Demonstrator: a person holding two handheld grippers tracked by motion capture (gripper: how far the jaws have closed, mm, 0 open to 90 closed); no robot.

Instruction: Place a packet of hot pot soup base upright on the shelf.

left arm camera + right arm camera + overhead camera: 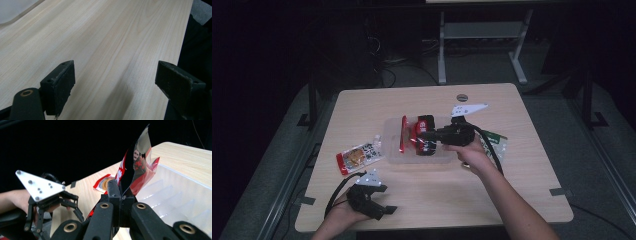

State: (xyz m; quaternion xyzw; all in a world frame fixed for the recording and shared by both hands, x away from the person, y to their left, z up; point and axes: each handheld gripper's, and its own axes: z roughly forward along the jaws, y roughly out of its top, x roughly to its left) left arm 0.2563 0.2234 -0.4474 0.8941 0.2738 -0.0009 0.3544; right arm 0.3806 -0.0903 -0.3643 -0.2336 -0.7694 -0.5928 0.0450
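1. The right gripper, held in a person's right hand, has its jaws clamped tight on a red and black snack packet; in the right gripper view the packet stands up crumpled from between the closed jaws.

2. The packet hangs over a clear plastic tray at the middle of the wooden table; whether it touches the tray floor cannot be told. The tray's ribbed, see-through wall shows just beyond the jaws in the right gripper view.

3. A green and white packet lies on the table just right of the tray, partly hidden by the right hand and the gripper's cable.

4. An orange and white snack pouch lies flat on the table just left of the tray, apart from both grippers.

5. The left gripper, in the person's left hand, rests near the table's front edge, well apart from the tray. Its jaws stand wide apart with nothing between them; the left gripper view shows bare wood between its two black pads.

6. The left gripper also appears in the right gripper view, its grey three-cornered plate facing the camera.
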